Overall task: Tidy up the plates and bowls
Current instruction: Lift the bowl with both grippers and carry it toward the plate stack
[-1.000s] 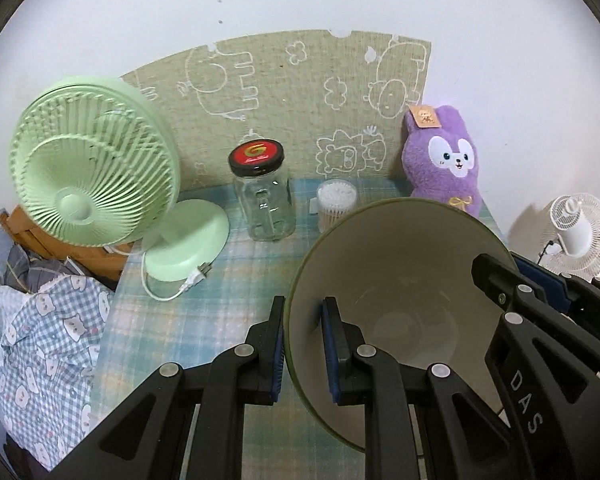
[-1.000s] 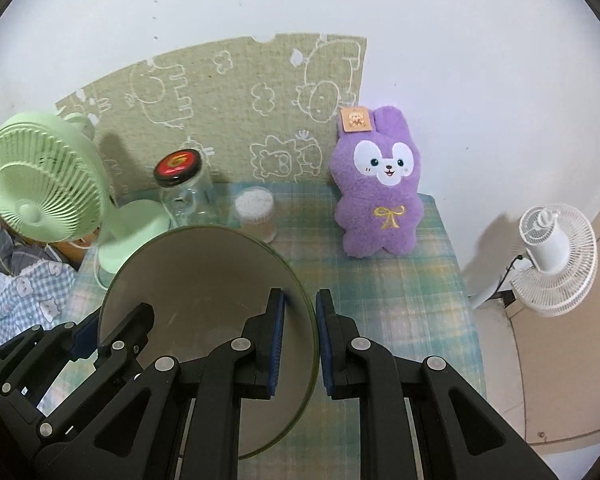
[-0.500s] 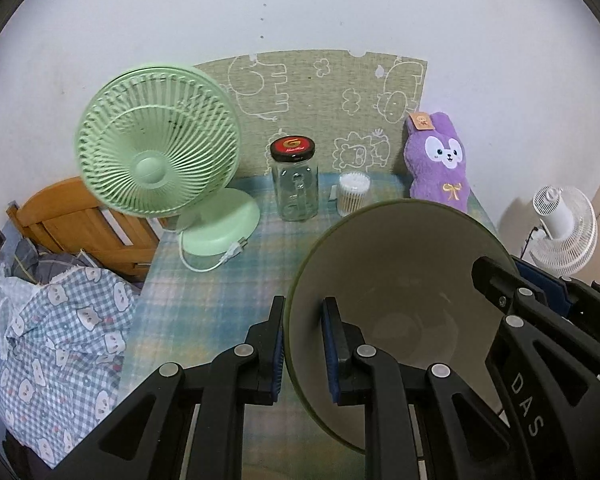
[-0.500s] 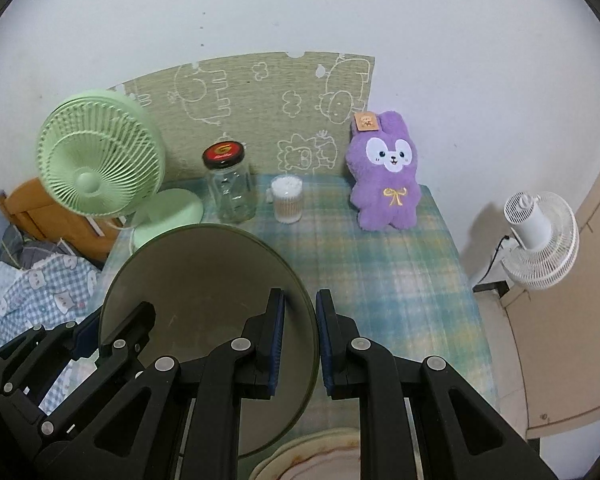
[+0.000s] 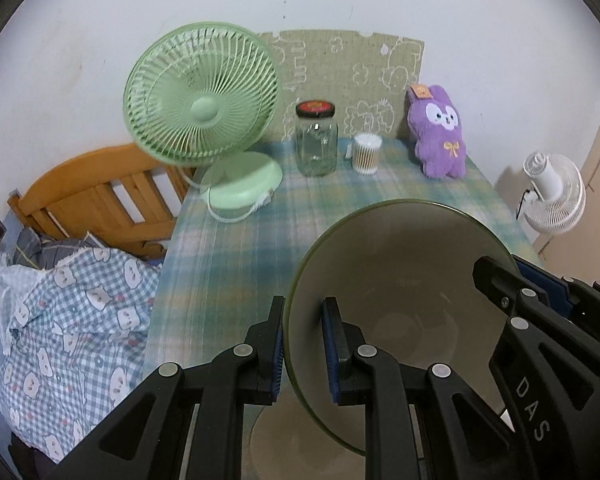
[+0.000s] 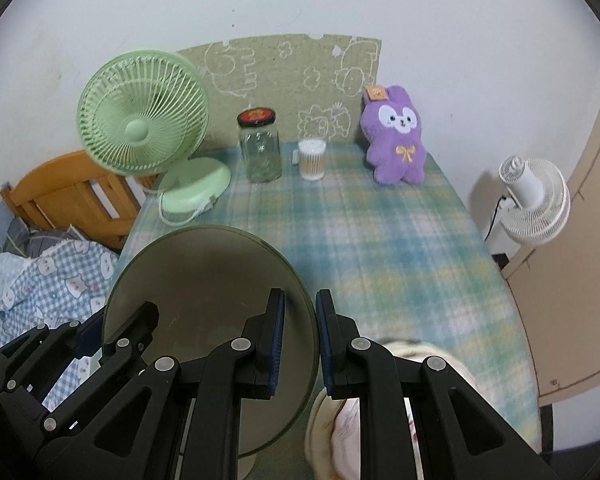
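A large olive-rimmed bowl (image 5: 404,280) with a pale inside hangs above the checked tablecloth, held by both grippers. My left gripper (image 5: 303,350) is shut on its left rim. My right gripper (image 6: 299,344) is shut on its right rim; in the right wrist view the bowl (image 6: 204,280) fills the lower left. Below it lies a cream plate (image 6: 404,348) with reddish marks, partly hidden by the right fingers. In the left wrist view, a pale dish (image 5: 276,444) shows under the bowl at the bottom edge.
At the table's far end stand a green desk fan (image 5: 202,92), a glass jar with a red and black lid (image 5: 316,140), a tub of cotton swabs (image 5: 366,154) and a purple plush rabbit (image 5: 438,136). A wooden bed frame (image 5: 96,200) and checked bedding (image 5: 72,320) lie left; a white fan (image 5: 552,196) stands right.
Both grippers have drawn back from the wall with the bowl between them, so the fan, jar and rabbit look smaller and farther. The plate and the dish have come into view below.
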### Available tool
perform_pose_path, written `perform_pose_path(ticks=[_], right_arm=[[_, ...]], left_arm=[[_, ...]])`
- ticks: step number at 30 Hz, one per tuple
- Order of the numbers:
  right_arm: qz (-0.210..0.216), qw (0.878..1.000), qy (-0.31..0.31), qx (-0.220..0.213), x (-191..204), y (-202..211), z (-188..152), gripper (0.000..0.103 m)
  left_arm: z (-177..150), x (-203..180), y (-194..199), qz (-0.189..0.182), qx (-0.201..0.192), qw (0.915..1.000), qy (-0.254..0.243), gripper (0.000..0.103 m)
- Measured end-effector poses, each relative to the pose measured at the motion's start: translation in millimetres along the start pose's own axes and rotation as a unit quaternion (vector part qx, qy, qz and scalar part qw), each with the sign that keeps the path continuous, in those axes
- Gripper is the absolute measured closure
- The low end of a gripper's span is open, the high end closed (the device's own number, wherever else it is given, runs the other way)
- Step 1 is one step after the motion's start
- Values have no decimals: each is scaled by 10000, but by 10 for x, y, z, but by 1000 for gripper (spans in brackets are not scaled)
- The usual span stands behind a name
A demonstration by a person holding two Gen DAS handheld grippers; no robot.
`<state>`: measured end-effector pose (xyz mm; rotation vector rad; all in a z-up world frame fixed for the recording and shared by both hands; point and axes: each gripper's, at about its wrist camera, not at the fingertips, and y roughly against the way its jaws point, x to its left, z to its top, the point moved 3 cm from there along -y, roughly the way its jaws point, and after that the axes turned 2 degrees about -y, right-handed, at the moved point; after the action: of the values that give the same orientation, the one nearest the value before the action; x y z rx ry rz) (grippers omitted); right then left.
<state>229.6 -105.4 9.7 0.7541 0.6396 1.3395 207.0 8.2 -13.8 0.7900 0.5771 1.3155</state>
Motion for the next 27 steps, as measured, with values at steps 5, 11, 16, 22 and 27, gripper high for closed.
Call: perform_pose_path(ticks=[5,11,16,22,27], right_arm=[[-26,10000,-27,86,114,31,-262,84],[-32,9998,-63,177,201,-17,-475,84],[-41,9994,-44,354,256,-112,-628,84],[-60,9982,-40,588,302,-249,-799,84],[-51,9969,-65,778,326,-347,-896,84]], left_arm=[[-233,99,-5,-74,81,9999,-25,88],[-452,175,-50,-124,163,9998,-17,88],[-615,226,-156,-171,376,9991,30,87],[-765,268,-277,-202,591,9980,43,87],[-856,292,-356,-191,773,9968,38,87]])
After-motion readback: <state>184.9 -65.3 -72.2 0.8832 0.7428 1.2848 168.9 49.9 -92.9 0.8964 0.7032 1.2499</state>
